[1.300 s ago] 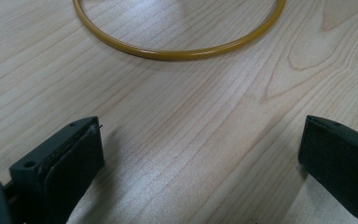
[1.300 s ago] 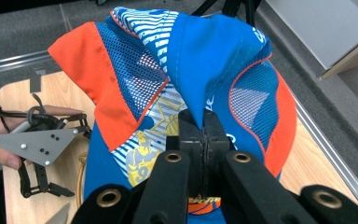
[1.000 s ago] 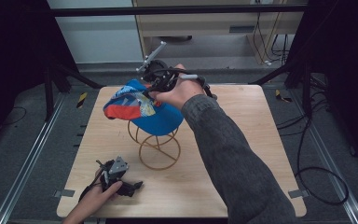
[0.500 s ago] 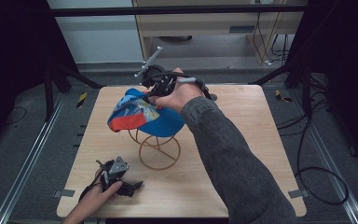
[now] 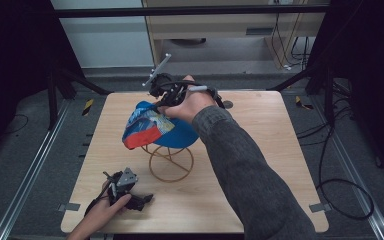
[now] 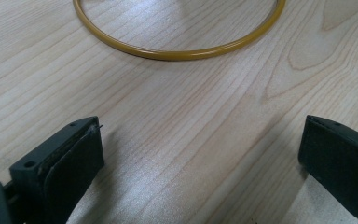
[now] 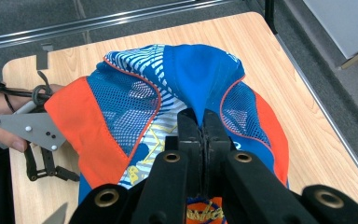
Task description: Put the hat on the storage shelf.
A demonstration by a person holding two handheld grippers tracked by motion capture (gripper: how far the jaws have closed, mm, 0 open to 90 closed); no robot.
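Observation:
A blue, orange and white patterned cap hangs over a gold wire stand in the middle of the wooden table. My right gripper is at the cap's far side, and in the right gripper view its jaws are shut on a pinched fold of the cap's blue cloth. My left gripper rests on the table near the front left, open with nothing between its jaws. In the left gripper view the stand's base ring lies just ahead of the open left gripper.
A small round dark mark lies on the table behind the right hand. Black frame legs stand at the back left and back right corners. Cables trail on the floor at the right.
The right gripper has shifted the cap slightly toward the left, and its orange brim now hangs lower on the stand's left side. The left gripper stayed put.

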